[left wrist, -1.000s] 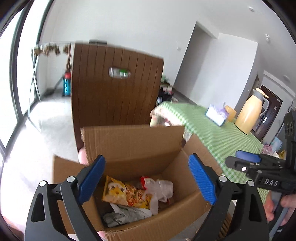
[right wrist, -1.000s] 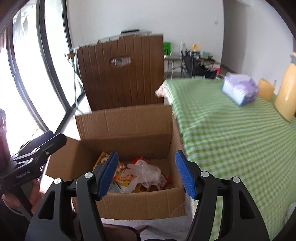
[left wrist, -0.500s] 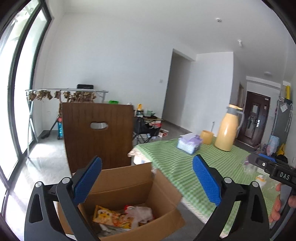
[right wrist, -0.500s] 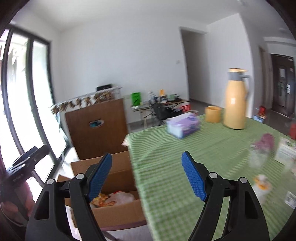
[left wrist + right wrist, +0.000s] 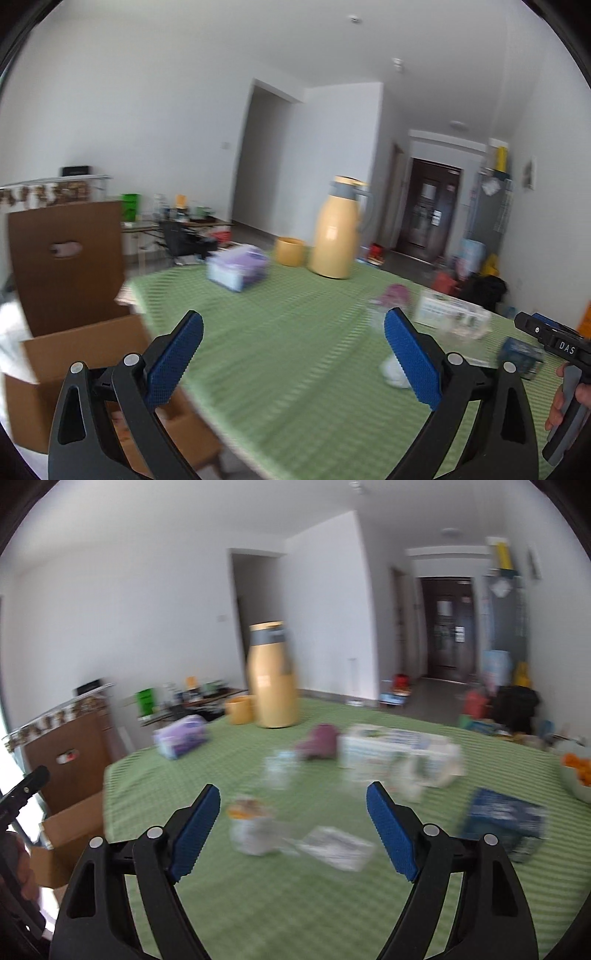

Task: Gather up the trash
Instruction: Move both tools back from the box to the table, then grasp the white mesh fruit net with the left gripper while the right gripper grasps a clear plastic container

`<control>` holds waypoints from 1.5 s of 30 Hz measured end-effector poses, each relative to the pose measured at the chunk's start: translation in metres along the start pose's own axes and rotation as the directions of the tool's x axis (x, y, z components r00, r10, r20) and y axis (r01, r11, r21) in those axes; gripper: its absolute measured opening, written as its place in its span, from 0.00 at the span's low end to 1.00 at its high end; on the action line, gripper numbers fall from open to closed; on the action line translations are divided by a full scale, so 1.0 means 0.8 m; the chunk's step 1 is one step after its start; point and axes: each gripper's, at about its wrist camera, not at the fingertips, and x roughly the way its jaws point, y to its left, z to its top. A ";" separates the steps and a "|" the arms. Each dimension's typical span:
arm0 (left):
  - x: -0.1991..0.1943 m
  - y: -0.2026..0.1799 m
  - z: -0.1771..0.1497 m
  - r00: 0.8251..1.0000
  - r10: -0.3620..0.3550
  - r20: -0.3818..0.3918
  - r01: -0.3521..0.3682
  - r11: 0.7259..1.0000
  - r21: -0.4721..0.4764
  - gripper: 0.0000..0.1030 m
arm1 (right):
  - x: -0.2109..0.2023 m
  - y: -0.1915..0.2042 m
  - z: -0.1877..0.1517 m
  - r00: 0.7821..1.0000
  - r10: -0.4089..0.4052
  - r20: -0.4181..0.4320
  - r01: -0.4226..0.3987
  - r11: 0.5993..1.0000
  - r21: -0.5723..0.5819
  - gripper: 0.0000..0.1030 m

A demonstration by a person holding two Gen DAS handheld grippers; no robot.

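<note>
Looking over the green table [image 5: 295, 904], I had the left gripper [image 5: 293, 360] spread wide with nothing in it; the right gripper [image 5: 293, 832] was opening, also empty; a crumpled cup [image 5: 249, 829] and a wrapper [image 5: 338, 845] lay on the table just beyond it; the box [image 5: 74, 354] stood beside the table's left edge.

Your green-and-white checked tablecloth [image 5: 295, 904] covers the table. Pale yellow thermos jug [image 5: 334, 236] carries a grey collar. Brown corrugated cardboard box [image 5: 74, 354] at your left. Your grippers' finger pads [image 5: 391, 834] are bright blue, frames black.
</note>
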 end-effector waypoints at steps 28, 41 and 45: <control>0.297 -0.159 -0.088 0.782 -0.295 -0.549 0.297 0.951 -0.087 0.28 | 0.073 -0.138 -0.051 0.938 0.168 -0.303 -0.040 0.921 0.388 0.76; 0.181 -0.088 -0.031 0.854 -0.270 -0.446 0.278 0.959 -0.049 0.24 | 0.158 -0.120 -0.068 0.892 0.327 -0.312 -0.049 0.756 0.653 0.29; 0.149 -0.068 -0.021 0.877 -0.252 -0.410 0.265 0.964 -0.026 0.24 | 0.148 -0.104 -0.070 0.905 0.318 -0.281 -0.077 0.775 0.627 0.24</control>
